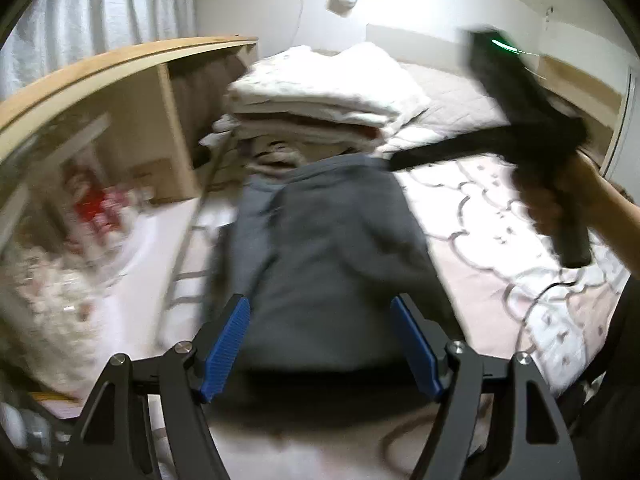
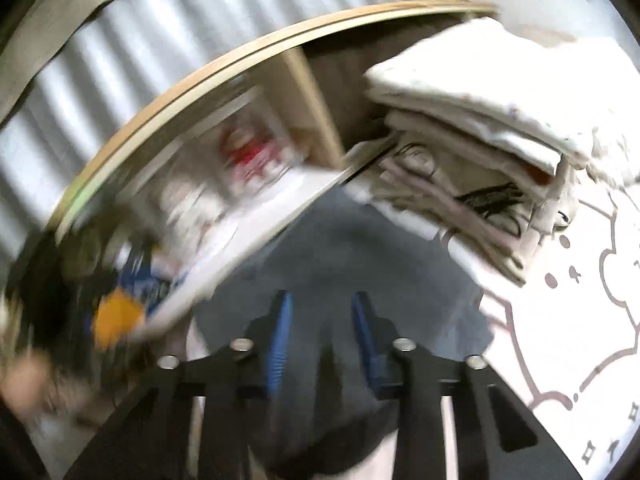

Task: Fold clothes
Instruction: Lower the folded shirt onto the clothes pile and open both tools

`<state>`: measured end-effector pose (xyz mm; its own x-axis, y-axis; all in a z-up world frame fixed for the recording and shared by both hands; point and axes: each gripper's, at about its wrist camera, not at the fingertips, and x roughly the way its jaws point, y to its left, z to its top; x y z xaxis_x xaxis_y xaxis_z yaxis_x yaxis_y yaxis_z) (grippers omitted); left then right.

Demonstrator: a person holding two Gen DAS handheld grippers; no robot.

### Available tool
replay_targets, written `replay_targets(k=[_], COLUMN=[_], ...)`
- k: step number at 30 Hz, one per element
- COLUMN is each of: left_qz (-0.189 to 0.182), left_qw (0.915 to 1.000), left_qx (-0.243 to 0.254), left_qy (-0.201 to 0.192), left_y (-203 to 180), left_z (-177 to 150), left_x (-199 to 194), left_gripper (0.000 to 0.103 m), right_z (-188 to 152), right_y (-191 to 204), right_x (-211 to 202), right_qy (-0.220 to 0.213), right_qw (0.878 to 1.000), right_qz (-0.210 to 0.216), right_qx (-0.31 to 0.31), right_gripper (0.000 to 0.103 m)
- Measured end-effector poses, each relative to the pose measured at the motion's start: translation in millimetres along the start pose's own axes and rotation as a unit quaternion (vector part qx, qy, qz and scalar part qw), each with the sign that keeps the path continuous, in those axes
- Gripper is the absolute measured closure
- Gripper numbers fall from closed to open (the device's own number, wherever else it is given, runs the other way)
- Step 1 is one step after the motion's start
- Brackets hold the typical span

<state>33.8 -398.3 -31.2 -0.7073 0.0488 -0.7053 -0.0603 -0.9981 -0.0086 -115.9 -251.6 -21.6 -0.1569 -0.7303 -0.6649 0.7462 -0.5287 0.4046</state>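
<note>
One grey garment [image 1: 320,240] lies on one patterned bedspread [image 1: 500,216], one stack of folded linens [image 1: 320,96] sits behind, and two grippers show, left gripper [image 1: 320,340] and right gripper [image 2: 320,340].

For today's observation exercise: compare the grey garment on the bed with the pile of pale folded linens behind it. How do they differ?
The grey garment is dark; the folded linens are white and cream. The garment lies as one low piece on the bed; the linens are stacked high in several layers. The garment sits nearer both grippers, the linens farther back. Both are cloth resting on the bed.
</note>
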Motion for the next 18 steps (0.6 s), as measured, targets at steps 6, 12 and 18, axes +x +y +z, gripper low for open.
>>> replay_targets(k=[6, 12, 18], left_qz=[0.031, 0.039, 0.040], left_qw=[0.9987, 0.9988, 0.9985], left_qx=[0.003, -0.005, -0.021], left_qy=[0.042, 0.030, 0.031], left_y=[-5.2, 4.3, 13.3], left_z=[-16.4, -21.1, -20.7], left_x=[57.9, 62.1, 69.2], left_gripper=[0.029, 0.029, 0.029], right_z=[37.9, 40.1, 48.7], right_y=[2.2, -16.0, -15.3], right_x=[65.4, 126.5, 142.4], right_qy=[0.069, 0.119, 0.130], right_qw=[0.997, 0.990, 0.988], right_qz=[-0.032, -0.067, -0.080], right_qx=[0.006, 0.031, 0.020], right_gripper=[0.076, 0.076, 0.076])
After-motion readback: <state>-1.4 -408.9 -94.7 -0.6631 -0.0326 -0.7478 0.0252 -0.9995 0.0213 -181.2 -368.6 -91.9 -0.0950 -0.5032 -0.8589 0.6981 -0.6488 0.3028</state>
